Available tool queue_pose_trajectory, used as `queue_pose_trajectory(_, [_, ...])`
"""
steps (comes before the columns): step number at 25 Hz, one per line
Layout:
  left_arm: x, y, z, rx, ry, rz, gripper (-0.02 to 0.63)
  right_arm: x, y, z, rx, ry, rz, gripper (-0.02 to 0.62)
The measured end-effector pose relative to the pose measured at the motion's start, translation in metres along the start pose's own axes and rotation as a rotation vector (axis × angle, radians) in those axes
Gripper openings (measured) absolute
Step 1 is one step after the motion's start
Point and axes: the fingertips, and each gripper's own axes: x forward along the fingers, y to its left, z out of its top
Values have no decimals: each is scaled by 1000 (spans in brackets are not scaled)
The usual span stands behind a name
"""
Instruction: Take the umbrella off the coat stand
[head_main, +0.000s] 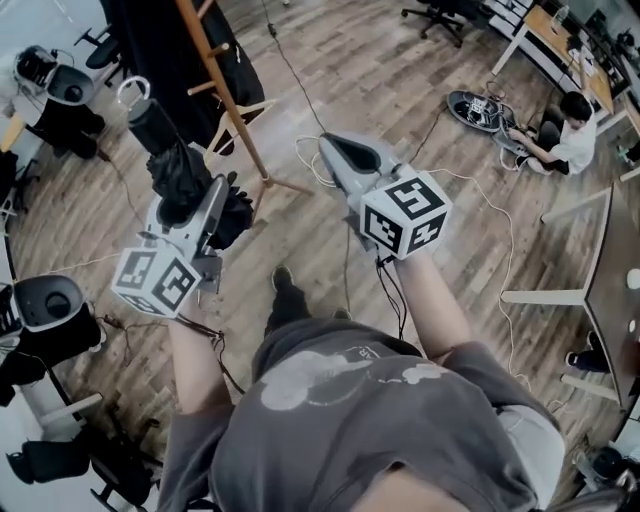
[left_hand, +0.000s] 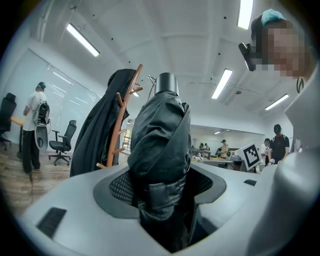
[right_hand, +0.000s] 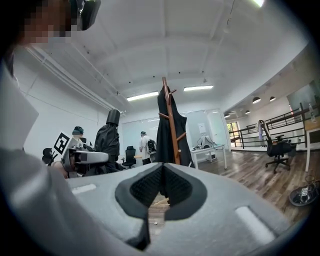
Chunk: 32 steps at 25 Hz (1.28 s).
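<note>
Now clamps the folded umbrella (head_main: 168, 160) upright in the left gripper (head_main: 200, 205) at frame left, seemingly clear of the coat stand (head_main: 225, 90), right gripper (head_main: 335, 150) closed on nothing; next calls for steady carrying away.

The umbrella (head_main: 165, 150) stands in your left hand-held gripper (head_main: 192, 205); the coat stand (head_main: 232, 112), seemingly clear of it, is ahead of your right hand-held gripper (head_main: 332, 147).

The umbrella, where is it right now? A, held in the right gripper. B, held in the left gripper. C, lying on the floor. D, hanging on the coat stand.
B: the left gripper clamps the folded black umbrella, which stands apart from the coat stand; the right gripper is shut and empty.
</note>
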Motion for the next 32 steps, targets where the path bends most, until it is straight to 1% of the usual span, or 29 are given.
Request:
queue_pose_trajectory(3, [-19, -17, -11, 1, 21, 41, 287, -15, 7, -9, 17, 3, 37, -2])
queue_pose_trajectory(6, [-37, -26, -26, 43, 65, 87, 287, -22, 17, -22, 28, 16, 63, -2])
queue_pose_trajectory(8, [-45, -30, -32, 51, 76, 89, 287, -23, 24, -27, 31, 23, 67, -2])
queue_pose_trajectory(13, [-59, -29, -35, 18, 42, 52, 287, -25, 47, -30, 14, 40, 80, -2])
queue_pose_trajectory(16, [-71, -27, -37, 0, 37, 23, 287, -26, 62, -29, 13, 43, 67, -2])
queue_pose_trajectory(19, [-88, -18, -40, 0, 52, -14, 287, -21, 83, -26, 19, 34, 45, -2])
queue_pose_trajectory(24, [-123, 1, -41, 1, 60, -65, 287, -8, 132, -25, 4, 24, 10, -2])
queue_pose_trajectory(29, [-168, 16, -45, 6, 59, -121, 287, -6, 181, -32, 11, 3, -46, -2])
queue_pose_trajectory(32, [-191, 24, -47, 1, 61, -152, 287, -7, 202, -34, 29, -14, -90, -2])
